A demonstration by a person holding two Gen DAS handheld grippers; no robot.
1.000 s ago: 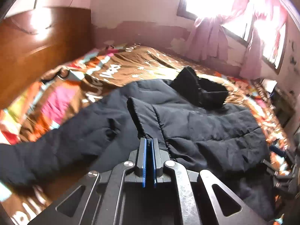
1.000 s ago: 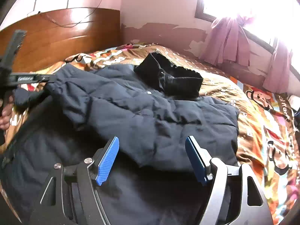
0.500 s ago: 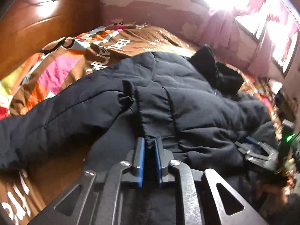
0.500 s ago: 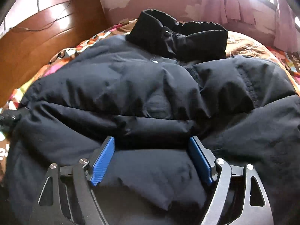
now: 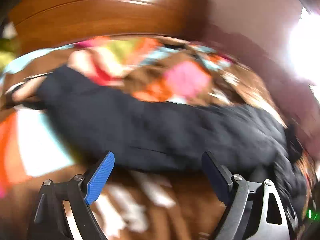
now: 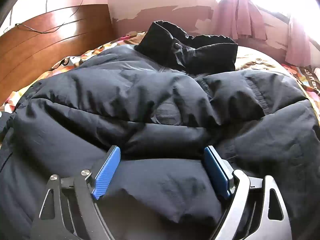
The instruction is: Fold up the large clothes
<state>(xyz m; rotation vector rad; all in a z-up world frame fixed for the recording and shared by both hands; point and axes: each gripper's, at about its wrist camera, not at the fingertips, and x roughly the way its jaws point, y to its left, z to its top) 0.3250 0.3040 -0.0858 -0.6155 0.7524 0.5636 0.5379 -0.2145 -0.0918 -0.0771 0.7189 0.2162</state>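
Both sets of jaws opening, nothing pinched: left gripper [image 5: 158,172] w/ the sleeve [image 5: 140,128] lying loose toward the headboard edge of the bed [image 5: 180,196], right gripper [image 6: 162,170] over the puffy jacket [image 6: 160,100] mid-bed, so the fold prob springs open.

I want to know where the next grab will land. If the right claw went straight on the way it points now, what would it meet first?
Most likely the dark puffy jacket. The right claw is opening low over it, with a fold of jacket already lying between the fingers, so contact should come almost at once.
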